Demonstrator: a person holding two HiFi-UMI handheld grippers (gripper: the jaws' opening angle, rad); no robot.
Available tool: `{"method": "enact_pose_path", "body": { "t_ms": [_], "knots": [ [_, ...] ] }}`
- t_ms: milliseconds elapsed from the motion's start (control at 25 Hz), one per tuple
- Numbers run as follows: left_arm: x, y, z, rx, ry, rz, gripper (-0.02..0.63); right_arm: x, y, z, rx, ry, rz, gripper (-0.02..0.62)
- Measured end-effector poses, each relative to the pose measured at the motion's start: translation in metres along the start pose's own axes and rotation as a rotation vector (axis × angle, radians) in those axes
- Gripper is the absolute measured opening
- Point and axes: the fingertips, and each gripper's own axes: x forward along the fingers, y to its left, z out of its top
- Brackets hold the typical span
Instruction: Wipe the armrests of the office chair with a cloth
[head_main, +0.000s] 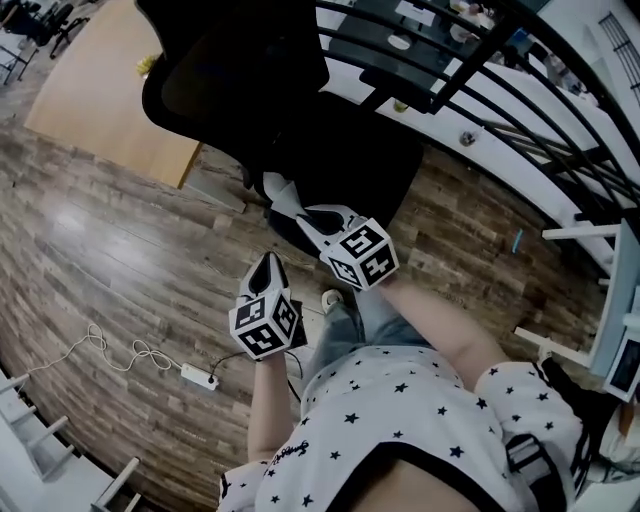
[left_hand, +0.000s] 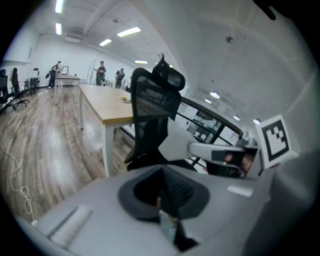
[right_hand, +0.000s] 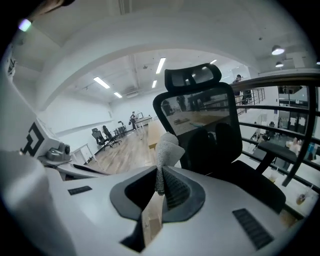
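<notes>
**Holding cloth short of the chair, no contact yet**

We had the right gripper (right_hand: 161, 181) clamped on a pale grey waffle-textured cloth (right_hand: 167, 147). Only a thin edge sat between the jaws, and the rest stuck out forward. The left gripper (left_hand: 163, 195) was clenched on nothing.

The black mesh-backed office chair (right_hand: 197, 107) stood just ahead of both grippers, seat toward us. The cloth was clear of it and touched no armrest. What we took for one armrest pad (right_hand: 274, 146) sat off to the right in the right gripper view. The head view didn't show the armrests clearly. By our read, wiping hadn't started.

Risks as we judged them:
- The pinch was thin, so drag along the armrest could pull the cloth out.
- The chair likely rolls or swivels, so a one-sided push could shift it away. The free left gripper could steady it.
- A white power strip with cord (head_main: 195, 376) lay on the wood-plank floor (head_main: 90, 250) to our left, a snag if we stepped round.
</notes>
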Motion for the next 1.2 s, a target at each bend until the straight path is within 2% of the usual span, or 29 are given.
{"method": "enact_pose_path", "body": {
  "t_ms": [320,720,1200],
  "knots": [
    [0.017,0.021,-0.012,-0.065,0.023,0.078,0.006,0.059,-0.02,-0.021,-0.01,0.1,0.038,0.035],
    [0.033,0.03,-0.021,-0.109,0.042,0.128,0.006,0.114,-0.041,-0.026,-0.195,0.163,0.065,0.035],
    [0.037,0.043,-0.036,-0.146,0.067,0.169,0.006,0.144,-0.031,-0.089,-0.332,0.377,0.171,0.035]
  ]
}}
